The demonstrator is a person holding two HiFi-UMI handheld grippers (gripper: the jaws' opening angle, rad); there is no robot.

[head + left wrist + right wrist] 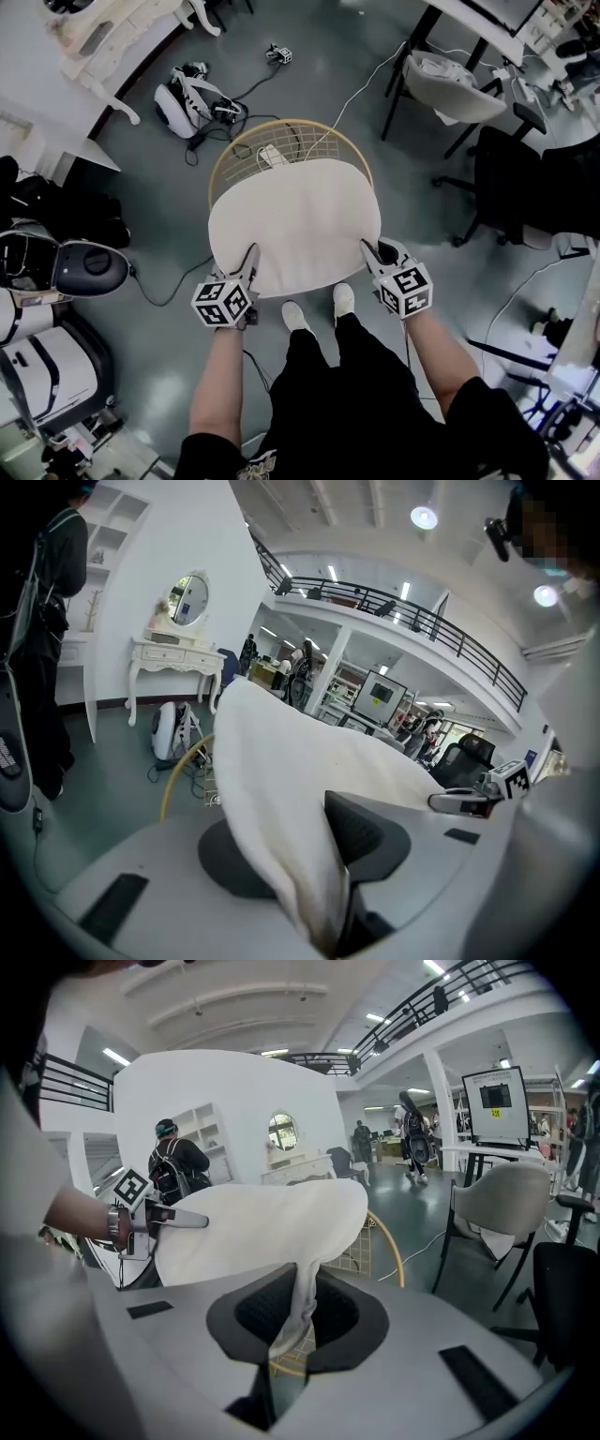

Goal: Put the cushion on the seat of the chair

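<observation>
- The cushion (295, 225), white and rounded, is spread over the seat of the chair (281, 125). It covers nearly all of it, and only the yellow rim and wire mesh show at 12 o'clock.
- It looks lowered almost to rest. In the two gripper views its near edge rises out of the jaws, so that side is probably held up rather than lying flat.
- The left gripper (250, 258) has the cushion's edge at 7 o'clock. A thick fold runs down between its jaws, which stand partly apart around it, and the one pad in view lies against the cloth.
- The right gripper (370, 255) takes the edge at 5 o'clock. Its jaws are nearly together, pinching a thin hanging fold.
- Holding the two near corners keeps the cushion stretched and level. That probably lets it be squared to the round seat before it is let go.
- The chair's curved mesh shell is the only thing here that acts as a container, and the cushion is all that can be seen in it.
- The person's shoes (319, 307) stand at 6 o'clock, close to the chair.
- On the floor (169, 328), cables trail from 12 o'clock and a white device (183, 103) lies at 11.
- A grey chair (450, 89) stands at 2 o'clock.
</observation>
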